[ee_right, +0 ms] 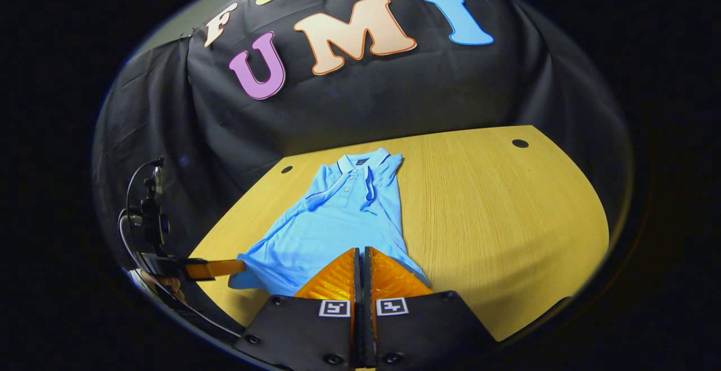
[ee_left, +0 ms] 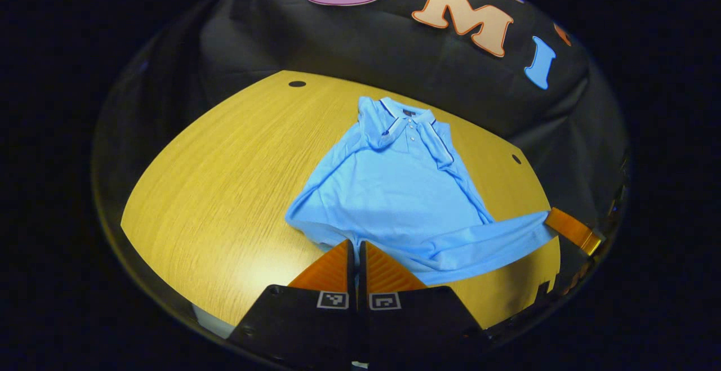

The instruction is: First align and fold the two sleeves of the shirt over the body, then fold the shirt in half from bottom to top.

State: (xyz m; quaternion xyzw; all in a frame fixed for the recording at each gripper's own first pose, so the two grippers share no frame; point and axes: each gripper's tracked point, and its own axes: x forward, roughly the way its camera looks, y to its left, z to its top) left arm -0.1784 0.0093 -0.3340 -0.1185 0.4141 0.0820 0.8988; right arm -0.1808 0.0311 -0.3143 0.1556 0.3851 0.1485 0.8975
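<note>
shirt [ee_left: 394, 191] laid flat on wooden table [ee_left: 225, 191], collar far, both sleeves folded over the body, hem near | left gripper [ee_left: 356, 245] pinched on near hem corner | right gripper [ee_right: 360, 251] pinched on the other hem corner

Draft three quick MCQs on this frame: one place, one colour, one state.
1. Where does the collar point? A the booth wall; B the near edge; C sideways
2. What colour is the shirt? A white; B light blue; C red
3. How are the sleeves? A spread flat; B hanging off; C folded over the body

Answers: A, the collar lies at the far end, by the wall. B, the fabric is light blue throughout. C, both sleeves lie across the chest.
</note>
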